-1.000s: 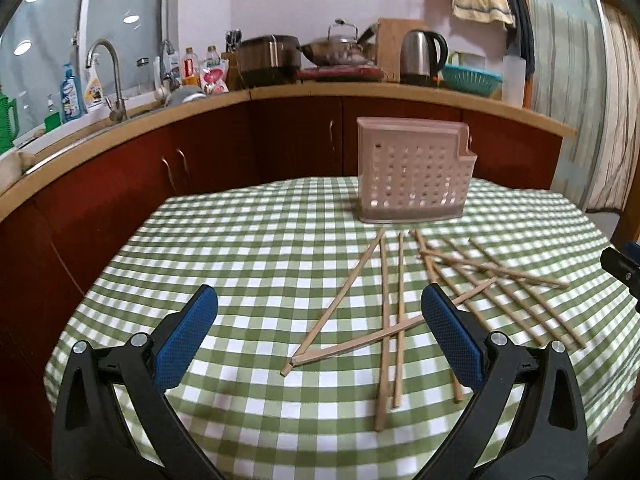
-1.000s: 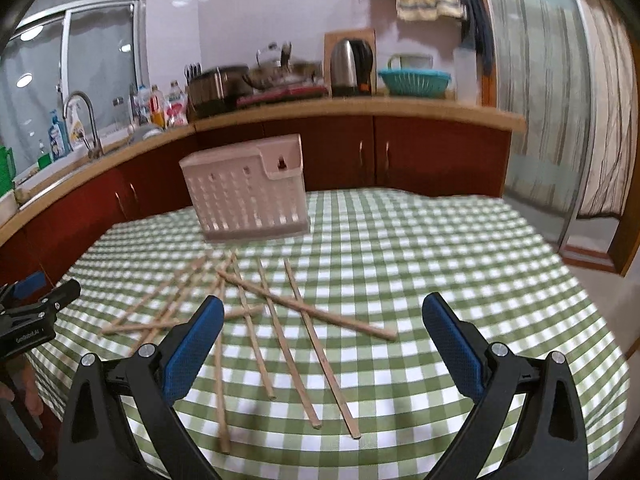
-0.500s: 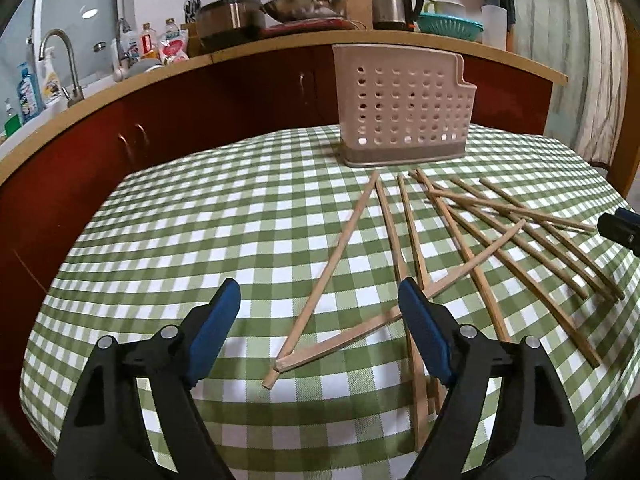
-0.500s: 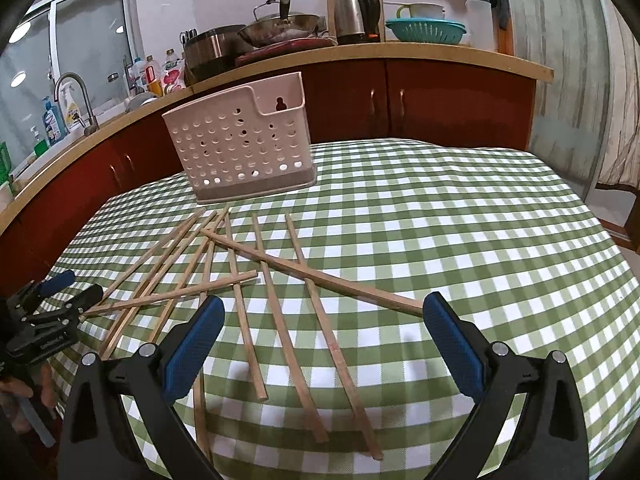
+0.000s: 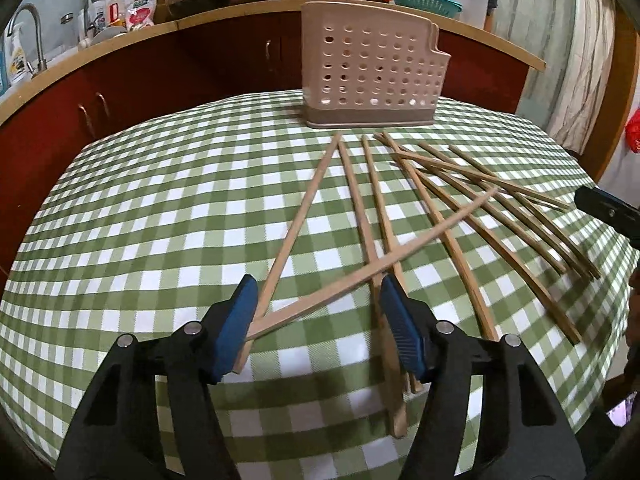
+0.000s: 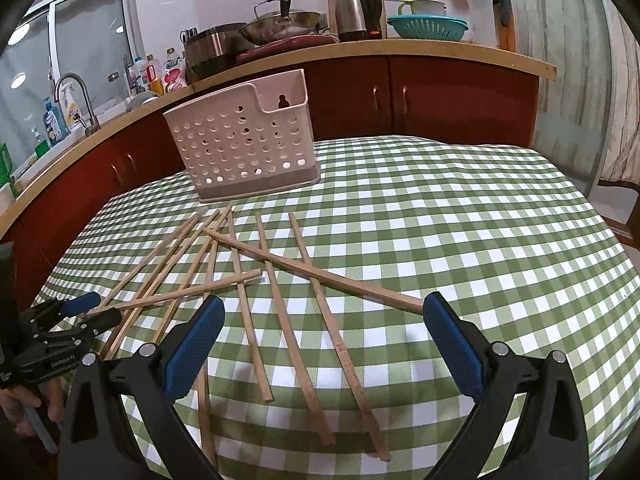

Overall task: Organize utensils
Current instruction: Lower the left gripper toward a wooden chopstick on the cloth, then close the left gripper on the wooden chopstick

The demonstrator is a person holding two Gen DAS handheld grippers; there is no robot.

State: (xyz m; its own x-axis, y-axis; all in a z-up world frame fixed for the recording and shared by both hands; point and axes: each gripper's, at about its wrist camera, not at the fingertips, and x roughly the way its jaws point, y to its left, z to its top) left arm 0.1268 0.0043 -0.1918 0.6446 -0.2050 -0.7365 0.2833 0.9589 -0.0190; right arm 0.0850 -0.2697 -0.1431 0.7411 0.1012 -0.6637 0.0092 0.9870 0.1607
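Observation:
Several wooden chopsticks lie scattered and crossed on a green checked tablecloth; they also show in the right wrist view. A beige perforated utensil caddy stands upright behind them, also in the right wrist view. My left gripper is partly open, low over the cloth, its jaws either side of the near ends of two crossed chopsticks. My right gripper is wide open and empty above the right side of the pile. The left gripper shows at the left edge of the right wrist view.
The round table's edge drops off close in front of both grippers. Behind the table runs a curved counter with red cabinets, a sink tap, bottles, pots, a kettle and a teal colander.
My left gripper has moved forward and down to the near chopstick ends and its jaws have narrowed around them. My right gripper has come lower and closer over the pile, still wide open.

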